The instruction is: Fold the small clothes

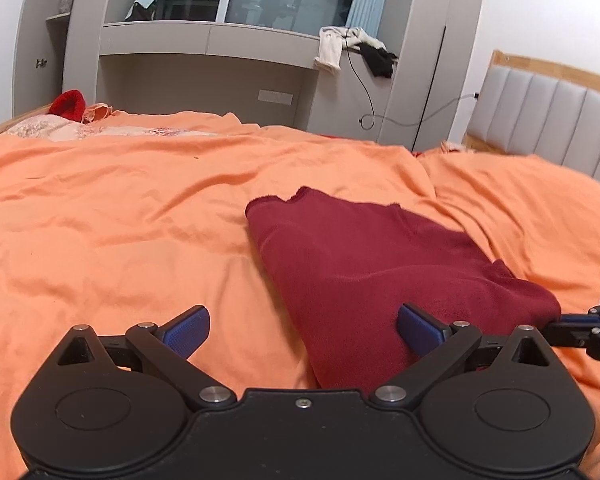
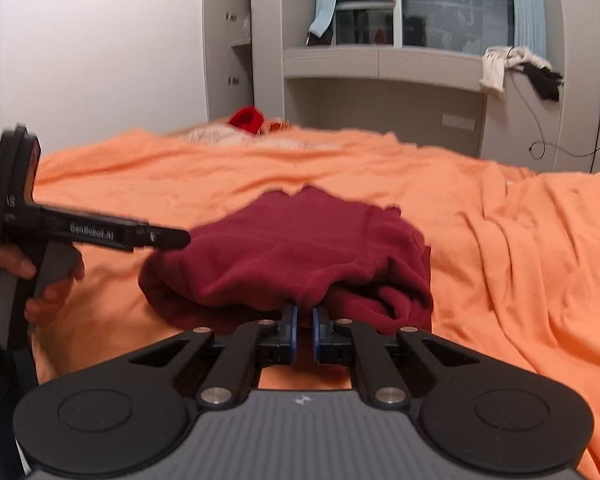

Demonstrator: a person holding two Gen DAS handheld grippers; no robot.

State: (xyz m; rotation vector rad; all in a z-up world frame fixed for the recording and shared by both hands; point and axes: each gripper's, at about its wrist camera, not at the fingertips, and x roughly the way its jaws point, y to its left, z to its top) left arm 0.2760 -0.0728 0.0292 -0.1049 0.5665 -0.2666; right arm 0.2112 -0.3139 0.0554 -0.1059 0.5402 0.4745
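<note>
A dark red knitted garment (image 1: 364,264) lies partly folded on the orange bedsheet (image 1: 120,220). My left gripper (image 1: 304,328) is open, its blue pads spread wide at the garment's near left edge, holding nothing. My right gripper (image 2: 305,314) is shut on the garment's near edge (image 2: 300,256), and it also shows at the right edge of the left wrist view (image 1: 580,322), pinching the cloth's corner. The left gripper (image 2: 172,239) shows from the side in the right wrist view, held in a hand at the garment's left side.
A grey padded headboard (image 1: 548,124) stands at the right. A grey cabinet with window (image 1: 220,40) is behind the bed, with clothes (image 1: 356,48) draped on its shelf. A red item (image 1: 68,104) and pinkish fabric (image 1: 60,130) lie at the far bed edge.
</note>
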